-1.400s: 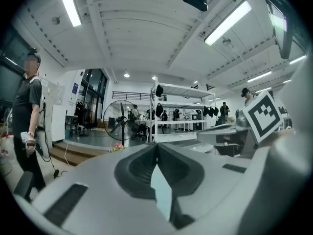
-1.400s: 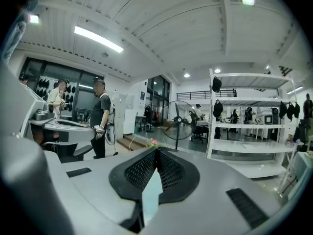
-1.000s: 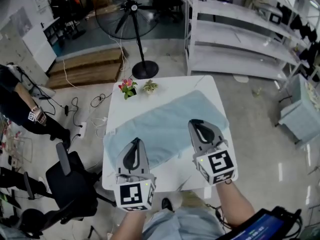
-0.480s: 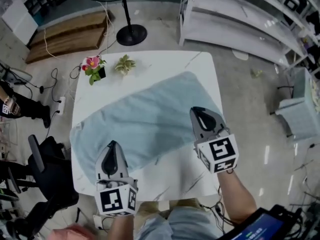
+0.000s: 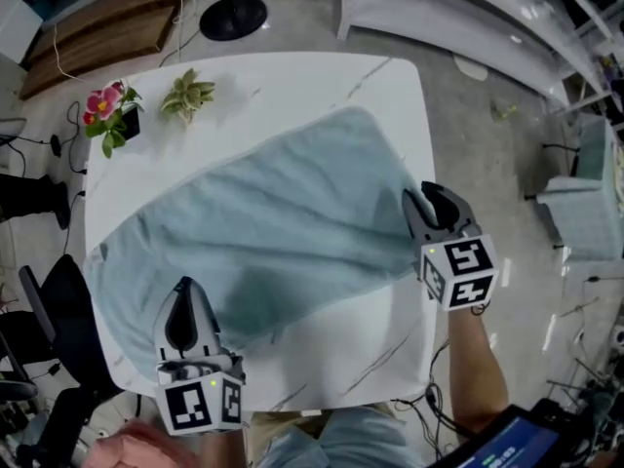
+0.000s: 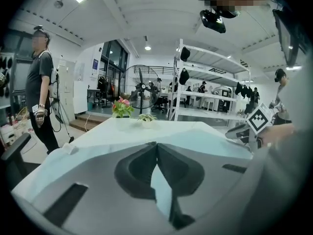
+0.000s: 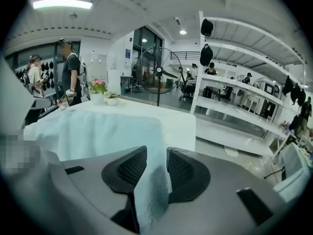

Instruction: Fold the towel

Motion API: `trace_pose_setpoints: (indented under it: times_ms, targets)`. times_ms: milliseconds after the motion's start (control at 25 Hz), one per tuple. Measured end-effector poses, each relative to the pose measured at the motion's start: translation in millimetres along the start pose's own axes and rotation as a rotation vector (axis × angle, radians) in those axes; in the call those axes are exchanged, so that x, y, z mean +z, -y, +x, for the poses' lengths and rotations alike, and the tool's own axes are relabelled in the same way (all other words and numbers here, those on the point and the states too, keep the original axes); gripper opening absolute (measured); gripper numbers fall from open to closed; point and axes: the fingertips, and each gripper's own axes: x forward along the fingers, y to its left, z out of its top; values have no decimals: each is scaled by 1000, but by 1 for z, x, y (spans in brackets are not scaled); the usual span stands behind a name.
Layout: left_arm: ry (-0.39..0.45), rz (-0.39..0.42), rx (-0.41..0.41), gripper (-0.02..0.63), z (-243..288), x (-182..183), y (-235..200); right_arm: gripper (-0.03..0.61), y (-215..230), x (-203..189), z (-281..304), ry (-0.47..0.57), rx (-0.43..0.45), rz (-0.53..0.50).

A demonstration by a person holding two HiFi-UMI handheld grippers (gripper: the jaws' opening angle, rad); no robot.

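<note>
Right hand-held gripper (image 5: 435, 201) sits at the right edge of the worktop (image 5: 322, 349), its jaws pinching a fold of the pale blue towel (image 5: 263, 213). The right gripper view shows the cloth standing between the ribbed pads and running back toward the camera, so the pinched corner itself is covered. Left hand-held gripper (image 5: 183, 292) lies over the towel's near edge. In the left gripper view its jaws are pressed together at the tips, with a thin sliver of the same blue cloth between them; the part of the edge it has hold of is hidden beneath the body. The towel lies spread diagonally across the white worktop, creases running toward the right-hand pinch. Its left corner reaches the worktop's left edge, and whether it hangs over cannot be told. Both hands are concealed behind the marker cubes (image 5: 460, 271). Only the right forearm (image 5: 478, 383) shows, bare and reaching forward from the lower frame, while the left arm is cut off at the bottom edge. Both grippers point away from the person, well apart. A pot of pink flowers (image 5: 107, 107) and a small green plant (image 5: 188, 93) stand at the far left corner, clear of the towel.
</note>
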Motion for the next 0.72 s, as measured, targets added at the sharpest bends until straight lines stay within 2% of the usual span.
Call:
trace_pose_setpoints:
  times_ms: [160,320,400,480,600,720]
  targets:
    - [-30,0,8,8,8,-13,1,170,9,-24,11,-68,25,24]
    - [-39,6,11,8,7,-17,4,177,11,-35,15,-113,56,112]
    - [-35,4,14,8,5,-16,3,131,13,-36,15,-133,64,118]
    - [-29,1,17,8,1,-13,1,58,13,-33,14,-139,68,124]
    - [-12,-8,24,8,-8,-5,-6,43,7,-15,3,-103,67,138]
    - [19,-16,28,8,-21,5,-13,43,-6,15,-8,-57,70,107]
